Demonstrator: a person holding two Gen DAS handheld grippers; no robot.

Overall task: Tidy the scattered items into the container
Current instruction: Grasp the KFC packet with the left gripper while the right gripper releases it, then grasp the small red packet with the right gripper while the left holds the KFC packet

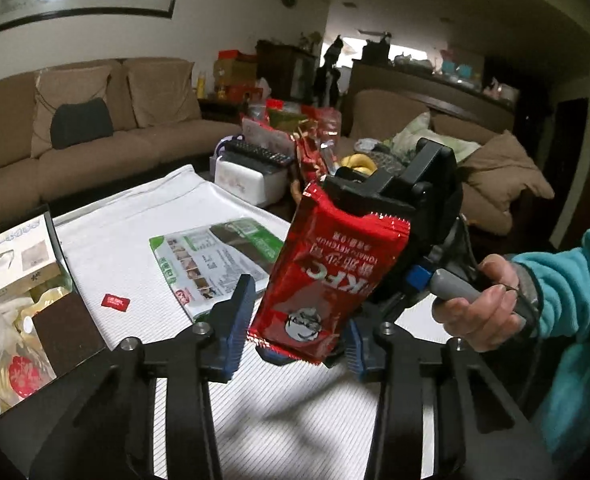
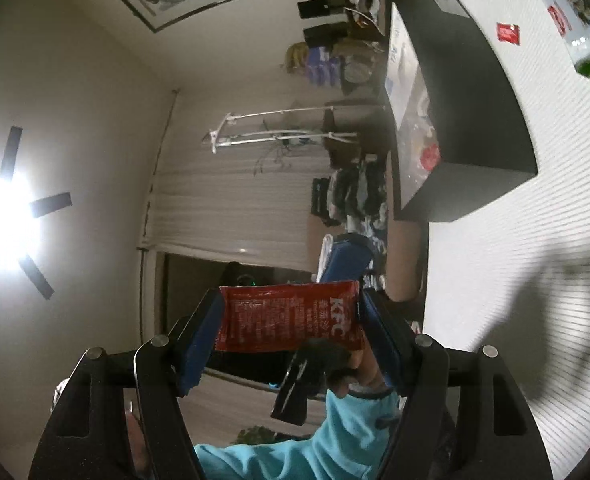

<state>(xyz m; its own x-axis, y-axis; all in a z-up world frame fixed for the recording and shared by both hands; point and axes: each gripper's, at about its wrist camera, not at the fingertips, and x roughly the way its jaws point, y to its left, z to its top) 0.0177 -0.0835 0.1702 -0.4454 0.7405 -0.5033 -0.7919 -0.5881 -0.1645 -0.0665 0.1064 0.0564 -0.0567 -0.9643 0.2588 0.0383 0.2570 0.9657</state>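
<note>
1. Left gripper (image 1: pixel 297 312) is nearest. The low end of the ketchup packet (image 1: pixel 319 272) sits between its pads; I can't tell if they pinch it.
2. Right gripper (image 2: pixel 291 308) is clamped across the packet's width, holding it in the air over the white mat (image 1: pixel 135 220).
3. Box (image 1: pixel 19 280) at near left already has bags inside, so I'd call the task partly done.
4. Left to do: this packet, plus the small red sachet (image 1: pixel 115 302) and the green-white pack (image 1: pixel 219 256). Both lie on the mat, right of the box.

L cam looks down over table (image 1: pixel 255 420); R cam rolled sideways; both close on ketchup packet (image 1: pixel 327 276).
</note>
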